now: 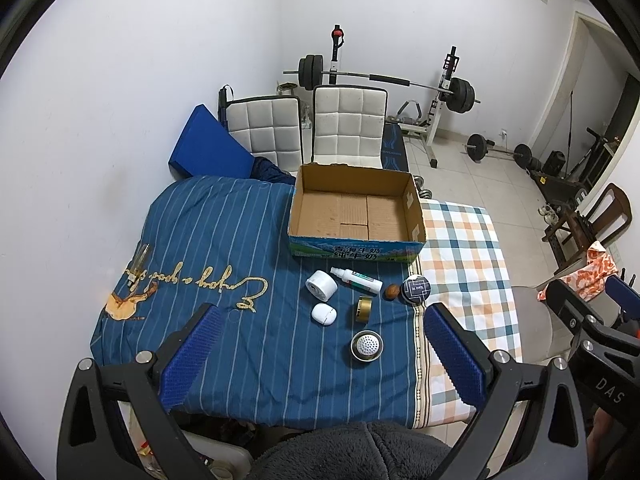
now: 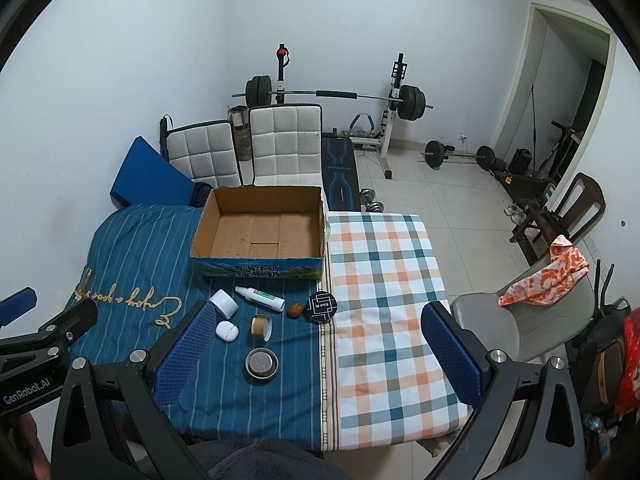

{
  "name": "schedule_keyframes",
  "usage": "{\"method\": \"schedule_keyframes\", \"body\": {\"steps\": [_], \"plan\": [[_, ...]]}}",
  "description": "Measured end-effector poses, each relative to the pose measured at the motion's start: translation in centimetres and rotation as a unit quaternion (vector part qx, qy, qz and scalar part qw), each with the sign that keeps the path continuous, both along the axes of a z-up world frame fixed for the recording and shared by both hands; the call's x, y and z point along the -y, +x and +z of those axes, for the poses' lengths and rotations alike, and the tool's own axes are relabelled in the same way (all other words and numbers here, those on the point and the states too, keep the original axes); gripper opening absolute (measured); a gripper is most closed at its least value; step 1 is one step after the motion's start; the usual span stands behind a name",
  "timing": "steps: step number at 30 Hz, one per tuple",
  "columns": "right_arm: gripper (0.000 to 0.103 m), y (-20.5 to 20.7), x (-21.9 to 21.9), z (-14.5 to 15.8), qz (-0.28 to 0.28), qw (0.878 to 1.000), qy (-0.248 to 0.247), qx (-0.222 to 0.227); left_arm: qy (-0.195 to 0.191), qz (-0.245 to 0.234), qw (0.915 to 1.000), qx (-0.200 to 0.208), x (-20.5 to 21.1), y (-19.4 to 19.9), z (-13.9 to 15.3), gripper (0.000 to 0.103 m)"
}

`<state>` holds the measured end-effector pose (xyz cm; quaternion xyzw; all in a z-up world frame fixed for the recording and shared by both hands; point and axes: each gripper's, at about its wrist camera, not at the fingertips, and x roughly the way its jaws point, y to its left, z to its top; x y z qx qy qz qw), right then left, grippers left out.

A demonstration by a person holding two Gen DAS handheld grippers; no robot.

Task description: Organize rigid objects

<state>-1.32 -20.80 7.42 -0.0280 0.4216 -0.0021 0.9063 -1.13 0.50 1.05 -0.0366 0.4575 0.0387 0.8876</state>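
Observation:
An empty cardboard box [image 1: 356, 210] [image 2: 262, 228] stands on the cloth-covered table. In front of it lie several small objects: a white cylinder [image 1: 321, 285] [image 2: 224, 303], a white spray bottle [image 1: 356, 280] [image 2: 260, 298], a white earbud case [image 1: 324, 314] [image 2: 227, 331], a gold tape roll [image 1: 364, 309] [image 2: 262, 327], a brown nut-like ball [image 1: 392, 292] [image 2: 295, 309], a round black tin [image 1: 416, 289] [image 2: 322, 306] and a metal strainer cup [image 1: 367, 345] [image 2: 261, 363]. My left gripper [image 1: 320, 352] and right gripper [image 2: 316, 354] are open and empty, held above the table's near edge.
A blue striped cloth [image 1: 224, 264] covers the table's left, a checked cloth [image 2: 384, 300] its right. A glass [image 1: 138, 266] stands at the left edge. Two white chairs [image 1: 348, 128], a weight bench and barbells stand behind. A grey chair with an orange cloth [image 2: 544, 276] is at the right.

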Motion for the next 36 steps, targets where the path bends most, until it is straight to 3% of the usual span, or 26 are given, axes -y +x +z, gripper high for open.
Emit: {"method": "schedule_keyframes", "body": {"steps": [7, 11, 15, 19, 21, 24, 28, 32, 36], "plan": [[0.103, 1.3, 0.2, -0.7, -0.005, 1.0, 0.005, -0.005, -0.004, 0.001, 1.0, -0.007, 0.1, 1.1, -0.6, 0.103], [0.103, 4.0, 1.5, -3.5, -0.019, 0.999, 0.018, -0.031, -0.004, 0.004, 0.9997, -0.025, -0.3, 4.5, -3.5, 0.103], [0.103, 8.4, 2.9, -9.6, -0.027, 0.994, 0.023, -0.099, 0.003, 0.007, 0.9982, -0.06, -0.7, 8.9, -8.6, 0.103], [0.103, 13.8, 4.4, -18.5, -0.035, 0.984, 0.04, -0.173, 0.008, 0.013, 0.9932, -0.115, -1.4, 13.4, -15.3, 0.103], [0.103, 16.1, 4.9, -22.5, -0.035, 0.979, 0.04, -0.196, 0.01, 0.022, 0.9882, -0.151, -2.0, 15.7, -19.3, 0.103], [0.103, 19.6, 5.2, -28.2, -0.034, 0.972, 0.038, -0.23, -0.024, 0.039, 0.9769, -0.208, -3.3, 18.9, -25.7, 0.103], [0.103, 23.8, 5.0, -34.6, -0.027, 0.965, 0.021, -0.261, -0.047, 0.046, 0.965, -0.254, -3.9, 22.1, -31.9, 0.103], [0.103, 26.8, 4.8, -39.3, -0.02, 0.955, 0.018, -0.294, -0.049, 0.041, 0.956, -0.286, -3.9, 25.0, -37.2, 0.103], [0.103, 29.0, 4.3, -43.0, -0.007, 0.946, 0.029, -0.324, -0.037, -0.007, 0.951, -0.307, -2.7, 27.0, -40.5, 0.103]]}}
